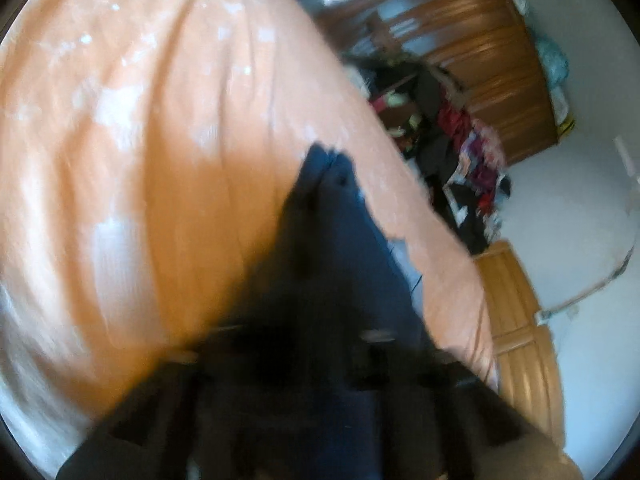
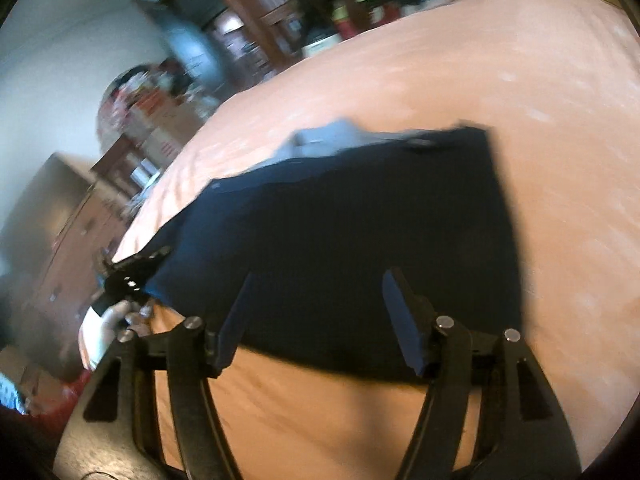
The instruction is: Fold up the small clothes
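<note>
Pinching one navy garment (image 2: 340,232), left claw (image 1: 326,164) clamps; right claw (image 2: 316,300) gapes.

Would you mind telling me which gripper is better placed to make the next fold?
Probably the left gripper: it looks shut on the navy garment's edge. The right gripper hovers open above it, holding nothing.

My left wrist camera looks forward along my fingers, close above the bed (image 1: 140,160), toward a wooden wardrobe (image 1: 480,48). My right wrist camera looks from near the bed's edge, low over the dark garment (image 2: 340,232). Both views share the bed and that garment (image 1: 352,240).
</note>
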{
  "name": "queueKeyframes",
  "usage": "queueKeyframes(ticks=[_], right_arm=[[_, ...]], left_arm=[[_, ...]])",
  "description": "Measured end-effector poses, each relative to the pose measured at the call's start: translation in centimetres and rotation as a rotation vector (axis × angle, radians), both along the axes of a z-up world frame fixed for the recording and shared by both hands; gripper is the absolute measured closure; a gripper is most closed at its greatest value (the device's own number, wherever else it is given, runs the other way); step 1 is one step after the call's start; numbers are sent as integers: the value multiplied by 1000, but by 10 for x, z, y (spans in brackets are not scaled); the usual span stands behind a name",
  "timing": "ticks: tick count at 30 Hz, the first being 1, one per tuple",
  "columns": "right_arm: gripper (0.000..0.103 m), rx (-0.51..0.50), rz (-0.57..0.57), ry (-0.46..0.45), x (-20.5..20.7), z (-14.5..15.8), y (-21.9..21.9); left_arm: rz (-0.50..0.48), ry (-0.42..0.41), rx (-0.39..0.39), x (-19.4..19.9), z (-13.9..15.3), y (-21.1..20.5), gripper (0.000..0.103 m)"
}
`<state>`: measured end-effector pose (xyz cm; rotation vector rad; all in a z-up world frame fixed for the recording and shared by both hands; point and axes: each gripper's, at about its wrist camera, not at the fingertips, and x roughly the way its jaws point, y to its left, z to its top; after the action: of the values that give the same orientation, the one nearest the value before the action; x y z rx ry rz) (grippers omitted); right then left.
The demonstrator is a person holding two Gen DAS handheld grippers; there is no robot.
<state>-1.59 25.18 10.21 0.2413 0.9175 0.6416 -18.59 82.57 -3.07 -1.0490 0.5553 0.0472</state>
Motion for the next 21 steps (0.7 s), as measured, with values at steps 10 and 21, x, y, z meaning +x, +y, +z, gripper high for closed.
queueKeyframes(ticks=[10,21], right_arm=[[15,-92,502,150,111,22,257],[17,-366,464,424,146,-39,382]], left_arm=[[-151,-8,567,15,62,-89,99],[-246,58,803,34,57,-134,90]])
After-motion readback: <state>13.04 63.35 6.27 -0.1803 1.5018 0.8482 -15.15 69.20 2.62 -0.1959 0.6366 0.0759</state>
